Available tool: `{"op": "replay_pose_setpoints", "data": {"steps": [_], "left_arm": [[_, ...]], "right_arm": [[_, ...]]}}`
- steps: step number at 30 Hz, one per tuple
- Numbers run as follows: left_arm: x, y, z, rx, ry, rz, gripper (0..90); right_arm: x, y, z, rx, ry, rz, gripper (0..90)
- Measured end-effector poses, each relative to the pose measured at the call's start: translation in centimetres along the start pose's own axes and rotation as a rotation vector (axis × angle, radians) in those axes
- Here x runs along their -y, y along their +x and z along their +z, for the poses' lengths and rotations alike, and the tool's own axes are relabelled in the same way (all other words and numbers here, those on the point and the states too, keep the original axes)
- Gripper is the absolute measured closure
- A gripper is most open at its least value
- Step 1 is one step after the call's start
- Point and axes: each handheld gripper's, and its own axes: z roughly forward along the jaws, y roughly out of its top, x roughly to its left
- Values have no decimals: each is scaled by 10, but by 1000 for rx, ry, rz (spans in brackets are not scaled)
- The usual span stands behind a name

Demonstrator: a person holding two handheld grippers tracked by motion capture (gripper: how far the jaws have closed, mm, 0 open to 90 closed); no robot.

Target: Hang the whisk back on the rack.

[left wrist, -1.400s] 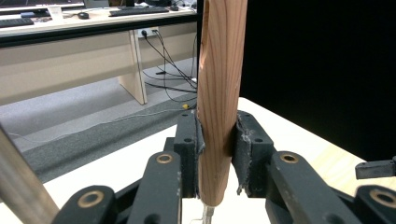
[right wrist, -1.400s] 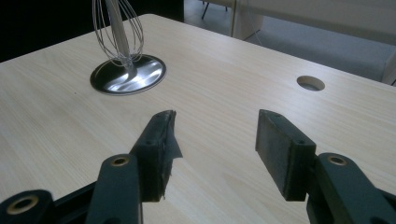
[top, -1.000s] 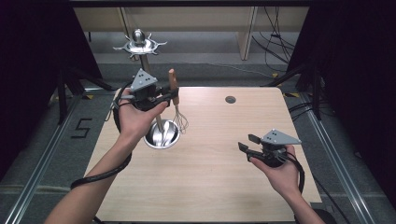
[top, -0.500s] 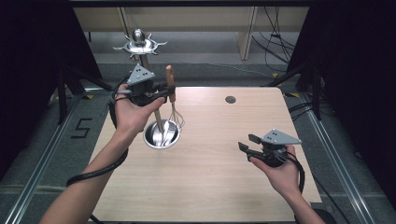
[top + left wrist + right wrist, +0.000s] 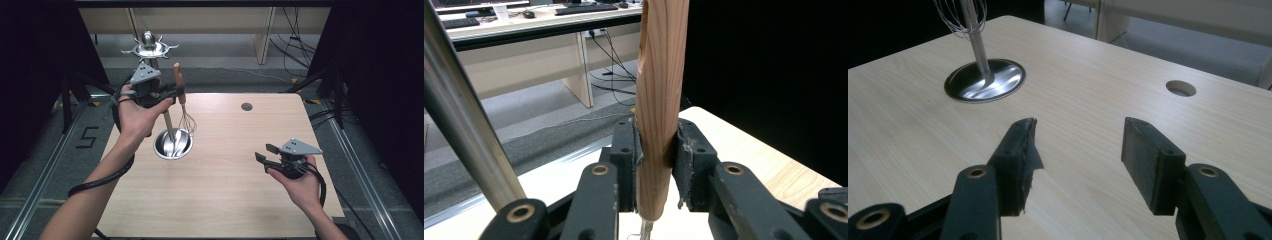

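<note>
One whisk (image 5: 185, 107) with a wooden handle is up at about eleven o'clock on the table (image 5: 225, 200), and one steel stand (image 5: 170, 142), a round base with one upright pole, sits just below it. Two grippers are in sight: the left gripper (image 5: 175, 92) at eleven o'clock and the right gripper (image 5: 265, 152) at four o'clock. One round hole (image 5: 246, 106) shows in the tabletop at one o'clock.

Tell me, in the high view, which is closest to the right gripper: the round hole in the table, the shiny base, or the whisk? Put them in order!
From the right gripper:
1. Hole, straight beyond it, toward the table's far edge.
2. Base, off to its left, on the table.
3. Whisk, farthest, held up beyond the base by the left gripper.

The hole and base are nearly tied; the hole looks slightly nearer.
</note>
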Motion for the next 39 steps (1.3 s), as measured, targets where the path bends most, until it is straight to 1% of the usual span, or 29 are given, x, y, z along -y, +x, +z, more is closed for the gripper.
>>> {"op": "replay_pose_setpoints", "data": {"steps": [3,4,5,6,7,8,9,10,11,12,13,15,16,20,22,23,25,26,27,29,30,31,33,34,36,39], "left_arm": [[-2,0,0,2,0,-4,722],[-2,0,-1,-1,-1,-8,722],[-3,0,-1,0,-4,-14,722],[-4,1,-1,2,-6,-17,722],[-5,1,-1,4,-7,-17,722],[-6,1,-1,3,-8,-19,722],[-6,1,-2,3,-9,-17,722],[-7,1,-2,3,-9,-18,722],[-8,1,-2,3,-10,-18,722],[-9,1,-3,4,-11,-18,722],[-9,1,-3,5,-11,-19,722],[-11,1,-3,5,-12,-24,722],[-11,2,-3,4,-14,-26,722],[-13,3,-4,0,-16,-30,722],[-14,4,-5,0,-18,-29,722],[-14,4,-5,0,-18,-29,722],[-15,4,-6,-1,-21,-35,722],[-16,4,-6,-2,-20,-33,722],[-16,4,-7,-4,-19,-32,721],[-17,5,-7,-3,-21,-38,721],[-18,5,-7,-2,-21,-38,721],[-18,5,-7,-3,-21,-40,721],[-19,6,-7,-4,-19,-38,721],[-19,6,-8,-4,-18,-37,721],[-20,6,-8,-4,-18,-37,721],[-20,7,-7,-2,-15,-42,721]], "right_arm": [[0,0,-1,-2,15,-3,483],[-1,0,-1,-13,23,6,483],[0,0,0,-1,9,-2,483],[0,0,-1,-3,18,2,483],[0,0,-1,-13,31,15,483],[0,2,-2,-12,38,34,483],[0,1,-1,-12,32,18,483],[0,1,-1,-12,32,17,483],[0,0,-1,-4,16,3,483],[0,0,-1,-4,16,3,483],[0,1,-1,-14,27,10,483],[0,0,0,-4,16,-6,483],[0,0,-1,-7,23,-1,483],[0,0,0,-5,19,-6,483],[1,1,0,-1,15,11,483],[1,0,0,0,11,4,483],[1,2,0,-6,25,34,483],[1,2,-1,-8,30,34,483],[0,1,-1,-8,28,19,483],[0,0,0,-8,26,2,483],[0,3,-1,-11,36,43,483],[1,3,-1,-9,32,43,483],[0,0,-1,-11,33,17,483],[0,1,-1,-9,36,24,483],[0,-1,-1,-8,27,5,483],[0,-1,0,-8,25,4,483]]}}
